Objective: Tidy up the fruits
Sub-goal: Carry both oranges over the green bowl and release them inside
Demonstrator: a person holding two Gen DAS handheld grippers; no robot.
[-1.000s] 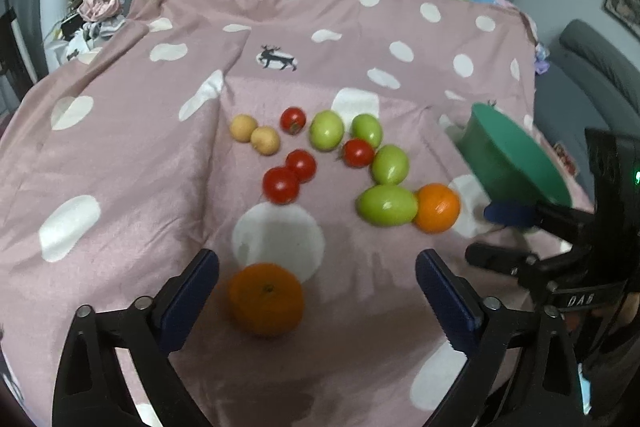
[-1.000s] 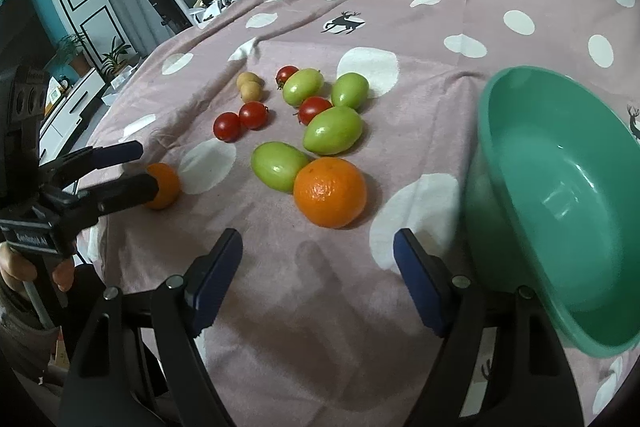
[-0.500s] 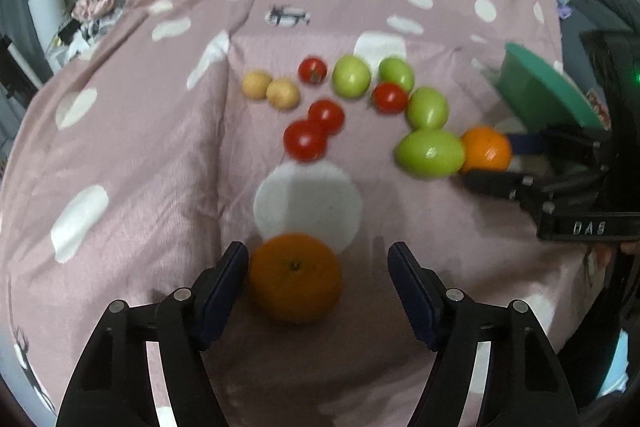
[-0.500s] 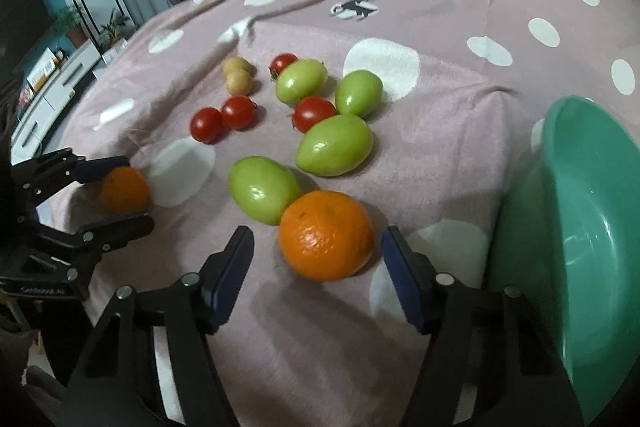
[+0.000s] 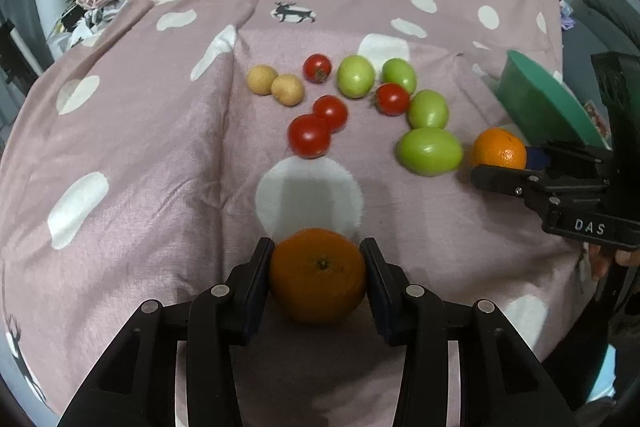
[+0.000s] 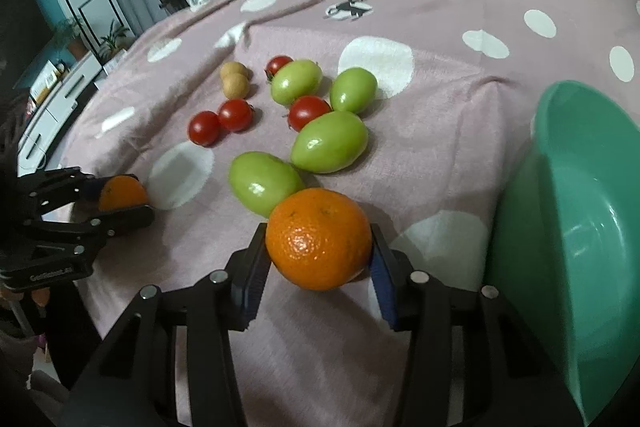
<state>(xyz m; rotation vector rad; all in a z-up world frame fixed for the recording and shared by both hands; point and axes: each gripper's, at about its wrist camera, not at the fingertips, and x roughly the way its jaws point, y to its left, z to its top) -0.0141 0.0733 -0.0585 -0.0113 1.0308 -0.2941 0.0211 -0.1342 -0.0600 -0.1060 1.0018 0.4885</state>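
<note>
Two oranges on the pink spotted cloth point(image 5: 160, 155), and you have both: your left gripper point(image 5: 318, 269) is closing with its pads against the darker orange point(image 5: 318, 275), your right gripper point(image 6: 318, 251) closing on the brighter orange point(image 6: 318, 239) beside the green bowl point(image 6: 580, 227). Green tomatoes point(image 6: 328, 141) sit just beyond.

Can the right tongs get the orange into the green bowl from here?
Probably yes. The right tongs are closing on the orange, pads against its sides, and the green bowl sits just to their right, tilted open toward them, with only bare cloth between.
</note>
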